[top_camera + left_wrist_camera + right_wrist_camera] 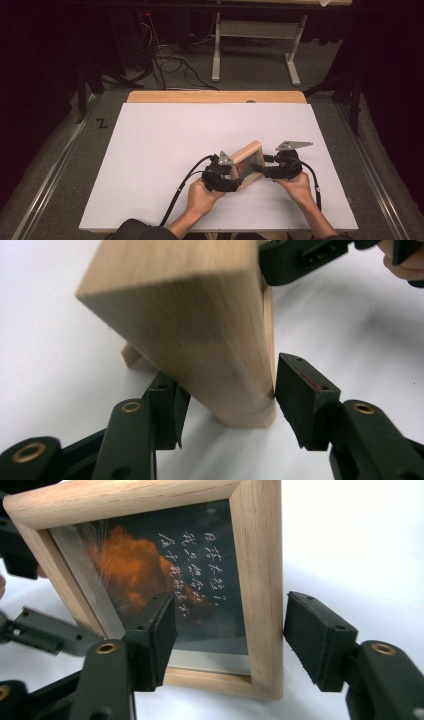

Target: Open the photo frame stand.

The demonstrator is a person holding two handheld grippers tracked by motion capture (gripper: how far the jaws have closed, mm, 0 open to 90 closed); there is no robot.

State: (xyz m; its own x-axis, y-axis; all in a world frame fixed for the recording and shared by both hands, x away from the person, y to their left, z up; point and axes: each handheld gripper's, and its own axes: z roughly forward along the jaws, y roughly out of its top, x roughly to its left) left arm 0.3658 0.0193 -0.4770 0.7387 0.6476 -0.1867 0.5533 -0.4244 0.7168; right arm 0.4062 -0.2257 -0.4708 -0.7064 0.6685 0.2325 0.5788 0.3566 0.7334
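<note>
A: Status?
B: Roughly mid-grab. Photo frame point(248, 164) stands on desk point(150, 150) between grippers. Left gripper point(227, 400) and right gripper point(230, 640) straddle opposite edges, fingers open, not clamped. Lift pending.

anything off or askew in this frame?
Mostly fine. The wooden picture frame stands tilted on the white table, askew between the left gripper and right gripper, both open around its edges. No damage shows.

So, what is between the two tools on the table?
The wooden photo frame stands between the left tool and the right tool, seen in the high view; each tool straddles one frame side.
</note>
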